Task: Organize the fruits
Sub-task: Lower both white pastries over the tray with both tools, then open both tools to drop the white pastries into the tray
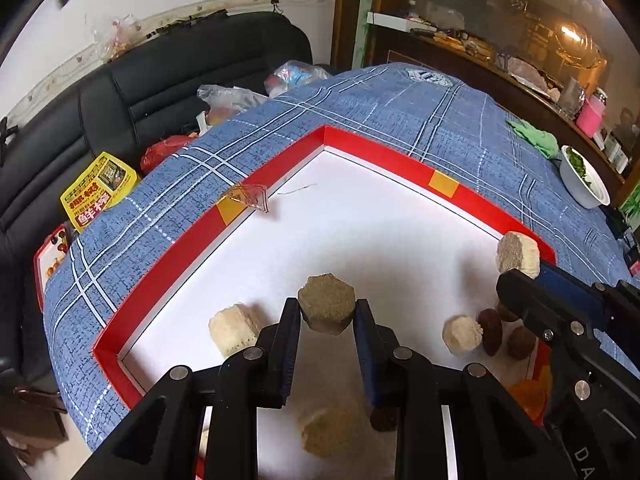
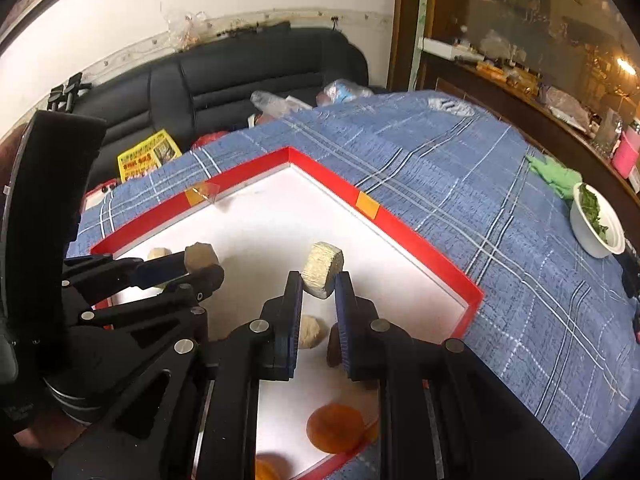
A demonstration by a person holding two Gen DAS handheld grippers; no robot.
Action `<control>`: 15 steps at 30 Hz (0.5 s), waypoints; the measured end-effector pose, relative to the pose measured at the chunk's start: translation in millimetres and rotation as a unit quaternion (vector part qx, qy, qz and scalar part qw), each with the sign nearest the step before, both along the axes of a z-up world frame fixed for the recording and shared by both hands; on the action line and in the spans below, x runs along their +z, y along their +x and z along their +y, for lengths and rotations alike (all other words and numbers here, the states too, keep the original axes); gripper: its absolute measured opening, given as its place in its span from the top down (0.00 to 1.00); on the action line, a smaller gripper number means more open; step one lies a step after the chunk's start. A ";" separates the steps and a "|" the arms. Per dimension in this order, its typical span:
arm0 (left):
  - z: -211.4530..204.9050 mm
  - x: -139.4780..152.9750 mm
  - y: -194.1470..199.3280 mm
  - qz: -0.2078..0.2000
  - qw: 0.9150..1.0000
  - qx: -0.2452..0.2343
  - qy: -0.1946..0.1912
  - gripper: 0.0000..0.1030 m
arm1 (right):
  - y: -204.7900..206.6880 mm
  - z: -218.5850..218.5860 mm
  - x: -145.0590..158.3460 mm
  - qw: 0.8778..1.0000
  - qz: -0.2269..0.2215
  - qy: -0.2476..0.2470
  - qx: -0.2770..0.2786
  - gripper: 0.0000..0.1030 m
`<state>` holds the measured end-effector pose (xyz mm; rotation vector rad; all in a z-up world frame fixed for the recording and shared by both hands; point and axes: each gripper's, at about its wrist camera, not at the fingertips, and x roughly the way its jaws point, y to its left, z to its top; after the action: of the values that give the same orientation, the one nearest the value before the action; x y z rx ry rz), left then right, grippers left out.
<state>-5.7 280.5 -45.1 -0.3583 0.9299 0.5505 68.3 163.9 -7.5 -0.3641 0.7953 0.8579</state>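
Note:
A red-rimmed white tray [image 1: 400, 160] [image 2: 320, 168] lies on the blue plaid cloth. My left gripper [image 1: 326, 314] is shut on a brown hexagonal block [image 1: 327, 298], held above the tray floor. My right gripper [image 2: 319, 286] is shut on a pale ridged block [image 2: 322, 264], also held above the tray. The right gripper [image 1: 516, 278] shows at the right of the left wrist view with its pale block [image 1: 518, 252]. The left gripper [image 2: 202, 274] shows at the left of the right wrist view with the brown block [image 2: 201, 256]. Orange fruit [image 2: 336, 428] lies in the tray's near corner.
Loose in the tray are a pale block [image 1: 234, 330], a pale lump [image 1: 462, 336], dark red dates [image 1: 490, 330] and another brown block [image 1: 328, 428]. A clear plastic scrap [image 1: 248, 196] sits on the rim. A white bowl of greens [image 2: 598, 220] and a green cloth [image 2: 556, 176] lie at right. A black sofa [image 1: 180, 68] stands behind.

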 end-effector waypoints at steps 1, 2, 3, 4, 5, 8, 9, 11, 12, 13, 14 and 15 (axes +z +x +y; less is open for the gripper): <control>0.9 -0.9 1.2 0.002 1.000 0.000 -0.001 0.75 | 1.4 1.9 -0.4 1.000 -0.001 -0.003 0.001 0.85; 1.8 -1.8 2.7 0.003 1.000 0.000 -0.004 0.75 | 3.2 3.7 -0.7 1.000 0.000 -0.006 0.002 0.85; 2.3 -2.3 3.7 0.004 1.000 0.000 -0.004 0.75 | 4.4 5.0 -1.7 1.000 0.000 -0.008 0.001 0.85; 3.7 -2.9 5.3 0.005 1.000 0.000 -0.005 0.75 | 6.0 6.4 -2.6 1.000 0.001 -0.010 0.001 0.85; 4.4 -3.3 6.2 0.006 1.000 0.001 -0.006 0.75 | 7.1 6.9 -3.2 1.000 0.002 -0.012 0.001 0.85; 7.7 -5.4 9.1 0.010 1.000 0.004 -0.008 0.75 | 10.8 10.4 -5.8 1.000 0.006 -0.019 0.001 0.85; 9.4 -6.3 9.9 0.012 1.000 0.007 -0.010 0.75 | 13.0 12.5 -6.7 1.000 0.009 -0.021 0.000 0.85; 13.6 -8.9 10.8 0.016 1.000 0.012 -0.015 0.75 | 16.5 15.7 -8.3 1.000 0.013 -0.023 -0.001 0.85; 14.6 -9.8 11.0 0.017 1.000 0.012 -0.015 0.75 | 18.4 18.0 -9.4 1.000 0.016 -0.026 -0.001 0.85; 15.1 -10.1 11.4 0.018 1.000 0.011 -0.015 0.75 | 19.9 20.2 -10.4 0.999 0.019 -0.029 0.000 0.85; 15.7 -10.0 11.8 0.018 1.000 0.012 -0.016 0.75 | 20.5 22.6 -11.2 0.999 0.019 -0.031 0.001 0.85; 16.4 -10.0 12.0 0.019 1.000 0.013 -0.016 0.75 | 21.1 24.1 -11.8 0.999 0.019 -0.033 0.002 0.85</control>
<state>6.3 296.9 -55.1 -0.3910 0.9729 0.5679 89.3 188.0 -19.3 -0.4093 0.8599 0.8449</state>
